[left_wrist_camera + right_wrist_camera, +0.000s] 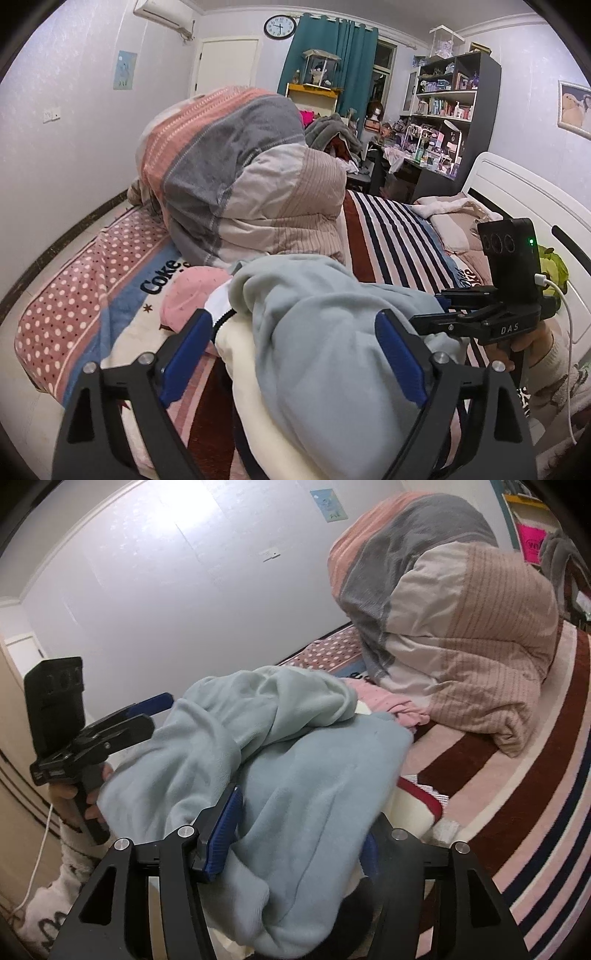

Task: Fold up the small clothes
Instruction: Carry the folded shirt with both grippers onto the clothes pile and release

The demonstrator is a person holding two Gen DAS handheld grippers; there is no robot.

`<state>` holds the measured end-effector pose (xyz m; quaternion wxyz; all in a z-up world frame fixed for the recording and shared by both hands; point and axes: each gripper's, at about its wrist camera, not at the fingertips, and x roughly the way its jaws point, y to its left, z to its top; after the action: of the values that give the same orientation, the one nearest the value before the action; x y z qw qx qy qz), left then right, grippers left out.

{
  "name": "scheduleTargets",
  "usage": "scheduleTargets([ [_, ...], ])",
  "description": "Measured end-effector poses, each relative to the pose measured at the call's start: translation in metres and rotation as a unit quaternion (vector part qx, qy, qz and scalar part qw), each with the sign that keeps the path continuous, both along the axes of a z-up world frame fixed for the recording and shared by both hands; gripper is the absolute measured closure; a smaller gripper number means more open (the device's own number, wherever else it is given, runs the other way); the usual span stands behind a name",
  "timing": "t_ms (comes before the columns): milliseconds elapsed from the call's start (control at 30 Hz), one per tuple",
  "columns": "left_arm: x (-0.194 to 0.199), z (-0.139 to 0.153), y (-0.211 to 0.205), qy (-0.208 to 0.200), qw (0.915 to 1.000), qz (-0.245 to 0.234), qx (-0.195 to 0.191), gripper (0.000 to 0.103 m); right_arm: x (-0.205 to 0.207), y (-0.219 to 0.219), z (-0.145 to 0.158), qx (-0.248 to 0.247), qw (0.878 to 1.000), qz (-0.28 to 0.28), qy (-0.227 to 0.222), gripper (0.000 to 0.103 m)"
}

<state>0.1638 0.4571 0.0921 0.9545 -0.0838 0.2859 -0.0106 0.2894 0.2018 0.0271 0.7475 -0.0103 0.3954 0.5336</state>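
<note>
A light blue fleece garment (332,332) lies bunched on the bed on top of a cream garment (251,398); it also shows in the right wrist view (295,768). My left gripper (295,354) is open, its blue pads standing on either side of the blue fleece. My right gripper (295,838) is open too, its pads on either side of the same fleece. The right gripper shows in the left wrist view (480,317) at the right. The left gripper shows in the right wrist view (122,720) at the left. A pink garment (192,295) lies just behind the pile.
A large rolled quilt (240,177) in pink, grey and beige sits on the striped bed sheet (388,236) behind the clothes. A white headboard (517,192) is at the right. A red-edged cloth (421,794) lies under the pile. A wall runs along the far side.
</note>
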Motion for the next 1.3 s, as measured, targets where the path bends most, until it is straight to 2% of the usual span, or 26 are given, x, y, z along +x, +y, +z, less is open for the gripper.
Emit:
scheduleTargets([
  [100,-0.006,0.003,-0.005,-0.004,1.0,0.001,0.006,0.015,-0.003,-0.005,0.005,-0.001,1.0,-0.008,-0.01,0.045],
  [433,-0.021,0.014,-0.019,-0.014,0.9995,0.012,0.027,0.015,-0.017,-0.021,0.02,-0.003,0.999,-0.021,-0.033,0.043],
  [667,-0.045,0.025,-0.039,-0.032,0.9975,0.036,0.052,0.009,-0.038,-0.043,0.032,-0.004,0.998,-0.035,-0.055,0.037],
  [933,-0.072,0.037,-0.062,-0.046,0.9946,0.051,0.078,0.007,-0.062,-0.073,0.027,-0.02,0.997,-0.046,-0.064,0.037],
  [1133,-0.09,0.038,-0.093,-0.072,0.9921,0.051,0.089,0.004,-0.08,-0.104,0.025,-0.017,0.994,-0.071,-0.078,0.037],
  [1300,-0.108,0.029,-0.131,-0.116,0.9884,0.062,0.075,0.001,-0.109,-0.133,0.016,-0.031,0.985,-0.103,-0.134,0.033],
])
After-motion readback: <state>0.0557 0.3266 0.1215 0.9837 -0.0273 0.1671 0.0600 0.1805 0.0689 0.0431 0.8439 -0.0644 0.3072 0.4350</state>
